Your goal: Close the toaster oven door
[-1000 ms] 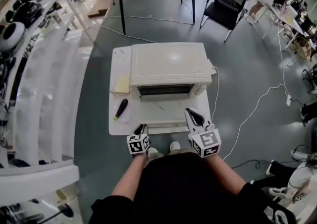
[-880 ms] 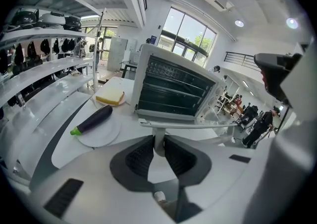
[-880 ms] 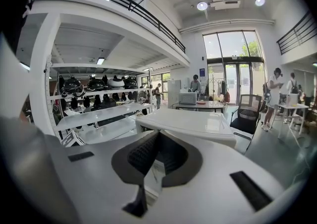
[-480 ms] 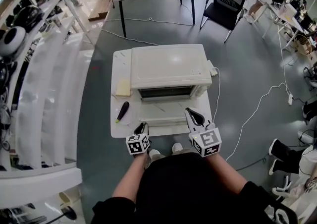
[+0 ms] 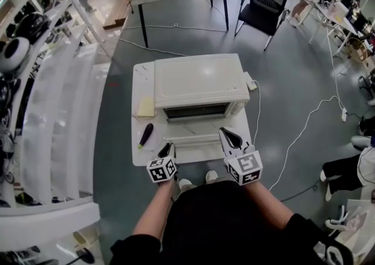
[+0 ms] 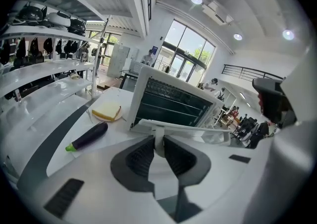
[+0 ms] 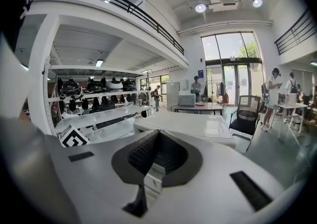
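A white toaster oven [image 5: 199, 85] stands on a small white table [image 5: 139, 151], its door [image 5: 196, 138] folded down toward me. In the left gripper view the dark oven cavity [image 6: 171, 105] shows behind the door's handle bar [image 6: 198, 129]. My left gripper [image 5: 170, 148] sits at the door's front left edge, and its jaws [image 6: 158, 143] are shut on the handle's left post. Over the table's front right corner, my right gripper [image 5: 227, 133] is shut with nothing in it [image 7: 157, 139]; it looks across the oven's top [image 7: 198, 125].
A purple toy eggplant [image 5: 144, 135] lies left of the door, with a bread slice [image 5: 145, 106] on a plate behind it. White shelving [image 5: 53, 99] runs along the left. A power cable [image 5: 304, 123] trails on the floor at right. A black chair [image 5: 263, 0] stands further back.
The head view has drifted a little. My left gripper has crept slightly forward at the door's front edge. The right gripper holds its place.
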Available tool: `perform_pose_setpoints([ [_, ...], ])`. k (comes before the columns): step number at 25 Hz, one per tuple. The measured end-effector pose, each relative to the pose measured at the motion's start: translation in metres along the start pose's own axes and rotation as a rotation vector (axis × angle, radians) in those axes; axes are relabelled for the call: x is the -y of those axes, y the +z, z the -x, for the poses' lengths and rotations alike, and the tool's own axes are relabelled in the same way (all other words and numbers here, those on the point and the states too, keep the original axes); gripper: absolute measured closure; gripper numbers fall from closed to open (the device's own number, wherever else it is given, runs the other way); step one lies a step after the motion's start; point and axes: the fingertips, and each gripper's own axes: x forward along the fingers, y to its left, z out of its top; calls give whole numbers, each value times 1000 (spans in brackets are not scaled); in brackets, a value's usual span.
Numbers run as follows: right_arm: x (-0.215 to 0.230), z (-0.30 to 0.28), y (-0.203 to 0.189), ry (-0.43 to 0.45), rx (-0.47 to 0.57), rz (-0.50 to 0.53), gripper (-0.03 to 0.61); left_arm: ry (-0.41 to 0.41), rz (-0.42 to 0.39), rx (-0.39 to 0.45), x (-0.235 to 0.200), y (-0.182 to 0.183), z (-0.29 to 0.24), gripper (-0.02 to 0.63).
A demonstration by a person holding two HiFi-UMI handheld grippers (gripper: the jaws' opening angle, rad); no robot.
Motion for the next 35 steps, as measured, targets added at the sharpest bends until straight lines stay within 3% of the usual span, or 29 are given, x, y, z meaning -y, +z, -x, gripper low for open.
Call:
perform_pose_setpoints([
  [35,14,-11,6,-7,7,-6,557,-10,-32,64,10,56,-11,534],
])
